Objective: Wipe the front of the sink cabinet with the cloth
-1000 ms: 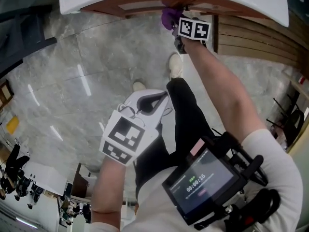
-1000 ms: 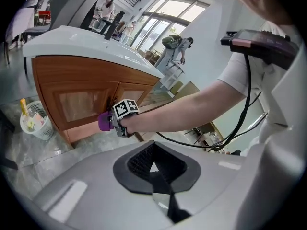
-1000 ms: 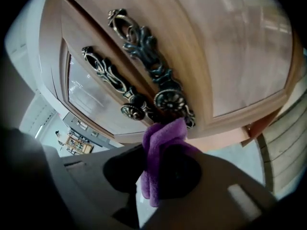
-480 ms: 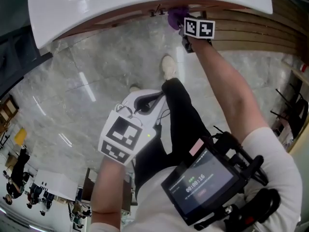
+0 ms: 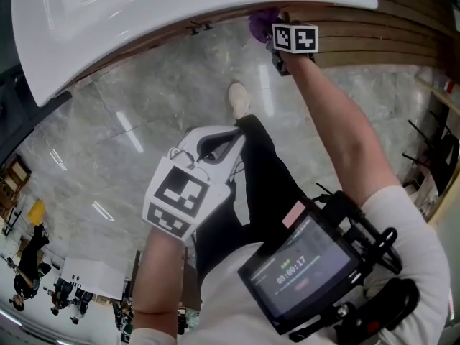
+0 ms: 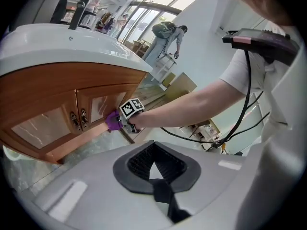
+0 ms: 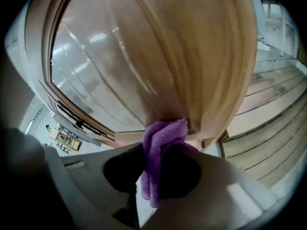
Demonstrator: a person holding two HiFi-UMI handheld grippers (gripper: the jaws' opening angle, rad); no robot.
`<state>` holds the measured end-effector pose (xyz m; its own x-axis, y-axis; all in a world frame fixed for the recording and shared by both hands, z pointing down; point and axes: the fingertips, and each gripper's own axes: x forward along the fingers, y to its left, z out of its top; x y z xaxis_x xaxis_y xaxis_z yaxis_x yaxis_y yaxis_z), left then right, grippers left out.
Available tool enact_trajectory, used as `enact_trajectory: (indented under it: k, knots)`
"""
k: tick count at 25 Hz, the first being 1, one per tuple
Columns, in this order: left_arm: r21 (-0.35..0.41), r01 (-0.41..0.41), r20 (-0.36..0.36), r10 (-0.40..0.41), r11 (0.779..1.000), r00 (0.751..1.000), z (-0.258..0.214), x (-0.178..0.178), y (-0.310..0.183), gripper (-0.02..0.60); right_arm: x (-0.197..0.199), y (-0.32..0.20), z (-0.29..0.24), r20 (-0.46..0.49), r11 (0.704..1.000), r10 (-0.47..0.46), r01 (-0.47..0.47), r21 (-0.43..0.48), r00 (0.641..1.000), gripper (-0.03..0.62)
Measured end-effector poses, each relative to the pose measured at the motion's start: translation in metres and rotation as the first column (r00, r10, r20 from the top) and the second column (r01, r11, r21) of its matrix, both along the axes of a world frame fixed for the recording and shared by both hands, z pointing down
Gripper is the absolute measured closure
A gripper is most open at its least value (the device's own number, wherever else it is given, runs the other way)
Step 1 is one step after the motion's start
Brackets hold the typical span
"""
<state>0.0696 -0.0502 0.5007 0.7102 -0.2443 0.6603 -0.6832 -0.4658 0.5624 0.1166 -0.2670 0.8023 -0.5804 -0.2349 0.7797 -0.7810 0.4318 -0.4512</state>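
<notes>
A polished grey marble-patterned tile floor [image 5: 144, 121], streaked with pale reflections, carries a person's white shoe [image 5: 237, 99], planted just before the brown wooden sink cabinet [image 6: 57, 123] under its white basin top [image 5: 180, 6].

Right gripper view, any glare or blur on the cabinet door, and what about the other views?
Right gripper view: wood above the cloth is smeared soft, window reflections glare off the cabinet door, corners go black. Head view: bright streaks reflect off the marble floor. Left gripper view: the sink rim bows with fisheye distortion; background windows are bright.
</notes>
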Motion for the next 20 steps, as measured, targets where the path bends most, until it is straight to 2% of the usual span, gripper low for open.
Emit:
enact_trajectory:
  k: [6, 15, 20]
  knots:
    - [-0.005, -0.029, 0.01, 0.03, 1.0, 1.0, 0.001, 0.017, -0.016, 0.577, 0.035, -0.01, 0.006, -0.045, 1.0, -0.018, 0.017, -0.016, 0.999, 0.522]
    - [0.0, -0.072, 0.029, 0.072, 0.997, 0.997, -0.005, 0.036, -0.046, 0.577, 0.07, -0.022, 0.008, -0.139, 0.991, -0.137, 0.135, -0.026, 0.981, 0.522]
    - [0.012, -0.109, 0.037, 0.109, 0.994, 0.993, -0.016, 0.049, -0.051, 0.577, 0.101, -0.032, -0.01, -0.179, 0.991, -0.133, 0.136, 0.005, 0.975, 0.522]
